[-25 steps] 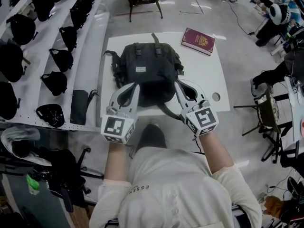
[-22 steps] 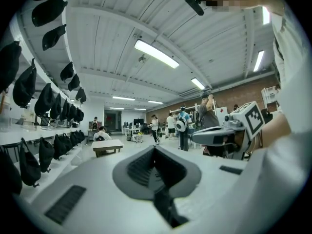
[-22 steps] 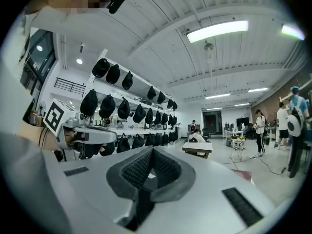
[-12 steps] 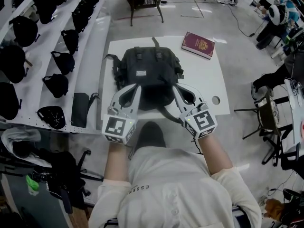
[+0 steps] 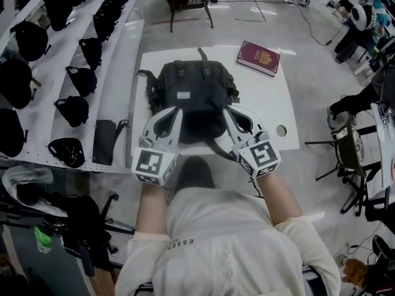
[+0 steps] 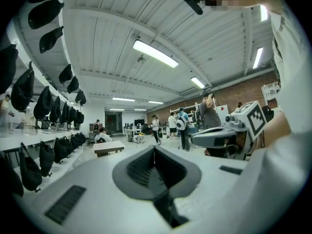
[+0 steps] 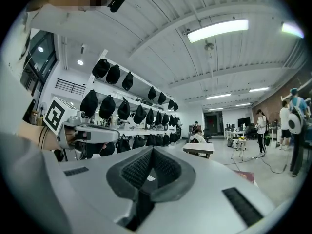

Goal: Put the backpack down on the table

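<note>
On the white worktop (image 5: 278, 103), at its middle and a little toward 12 o'clock, the black backpack (image 5: 194, 85) seems to us to lie flat, front up. Its 6 o'clock edge sits close to the worktop's near rim.

We see the left gripper (image 5: 176, 112) at the bag's 7 o'clock corner and the right gripper (image 5: 226, 110) at its 5 o'clock corner. In each gripper view the jaws are drawn narrow, with dark material pinched between them. We take this for the backpack's fabric or webbing.

A loose strap (image 5: 217, 145) trails off the rim at 6 o'clock.

Our worry is the release. If we draw back toward 6 o'clock before the jaws have fully parted, the caught fabric could drag the bag over that near rim. The trailing strap could snag a gripper the same way. A shove toward 1 o'clock might also slide the bag toward the maroon booklet (image 5: 258, 57), which lies apart from it.
</note>
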A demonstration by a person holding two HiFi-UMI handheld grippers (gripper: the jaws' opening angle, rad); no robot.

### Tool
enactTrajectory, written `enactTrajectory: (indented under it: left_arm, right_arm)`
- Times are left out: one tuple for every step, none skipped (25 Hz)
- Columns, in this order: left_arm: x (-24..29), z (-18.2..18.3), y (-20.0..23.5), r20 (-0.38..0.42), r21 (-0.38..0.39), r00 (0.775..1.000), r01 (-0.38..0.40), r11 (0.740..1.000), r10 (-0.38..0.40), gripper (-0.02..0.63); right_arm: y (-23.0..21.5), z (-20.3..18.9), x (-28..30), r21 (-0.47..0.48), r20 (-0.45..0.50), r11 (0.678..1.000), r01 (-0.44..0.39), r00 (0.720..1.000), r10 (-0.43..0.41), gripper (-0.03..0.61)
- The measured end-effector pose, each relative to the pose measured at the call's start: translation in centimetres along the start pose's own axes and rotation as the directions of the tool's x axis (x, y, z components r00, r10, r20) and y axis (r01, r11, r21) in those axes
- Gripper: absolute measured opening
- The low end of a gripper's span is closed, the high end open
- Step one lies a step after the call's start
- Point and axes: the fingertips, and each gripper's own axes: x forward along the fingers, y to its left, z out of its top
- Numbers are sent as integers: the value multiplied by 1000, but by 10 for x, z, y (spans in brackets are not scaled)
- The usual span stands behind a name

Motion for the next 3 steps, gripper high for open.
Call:
enactTrajectory:
  left_arm:
    - [1,0,1,-1,2,1000,-2,1000,2,3]
    - [1,-1,1,-2,4,1000,-4,1000,4,3]
    - [2,-1,2,-3,5,1000,-5,1000,5,3]
  right_arm:
    - [-1,0,1,-4,0,1000,2,1000,-2,14]
    - [-1,-1,1,-8,-1,1000,4,1000,-4,14]
    - [-2,-1,2,-14,-2,1000,7,1000,-7,14]
